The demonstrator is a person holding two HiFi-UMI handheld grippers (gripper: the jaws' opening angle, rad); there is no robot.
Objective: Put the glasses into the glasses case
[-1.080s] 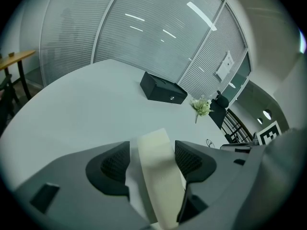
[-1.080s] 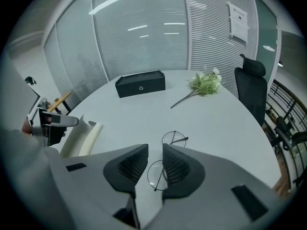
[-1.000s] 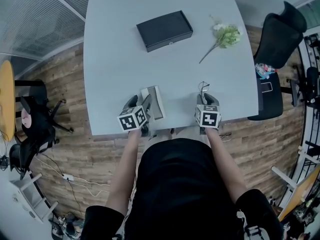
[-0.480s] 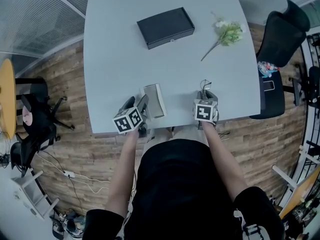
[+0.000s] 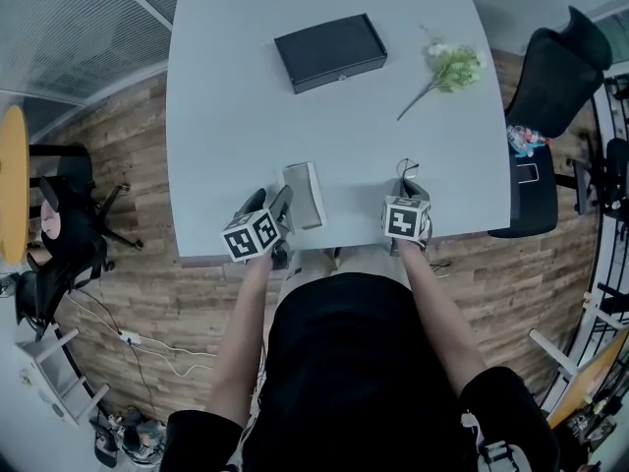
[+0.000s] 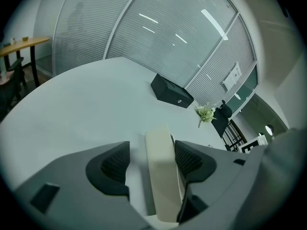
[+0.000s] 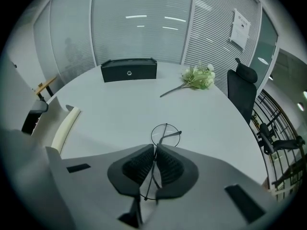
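**Pale desk (image 5: pixel 246 96), glasses (image 7: pixel 169 135) gripped, glasses case (image 6: pixel 163 176) unheld**

Near the desk's front edge, my right hand-held gripper (image 7: pixel 155 150) has just been closing. It now pinches the thin wire frame of the glasses, and one round lens pokes out past the pads. My left hand-held gripper (image 6: pixel 152 152) stands open around the cream glasses case, which lies on the desk. One pad is against its side and the other is clear of it. Farther back sit a black box (image 5: pixel 330 51) and a flower sprig (image 5: pixel 450 67).
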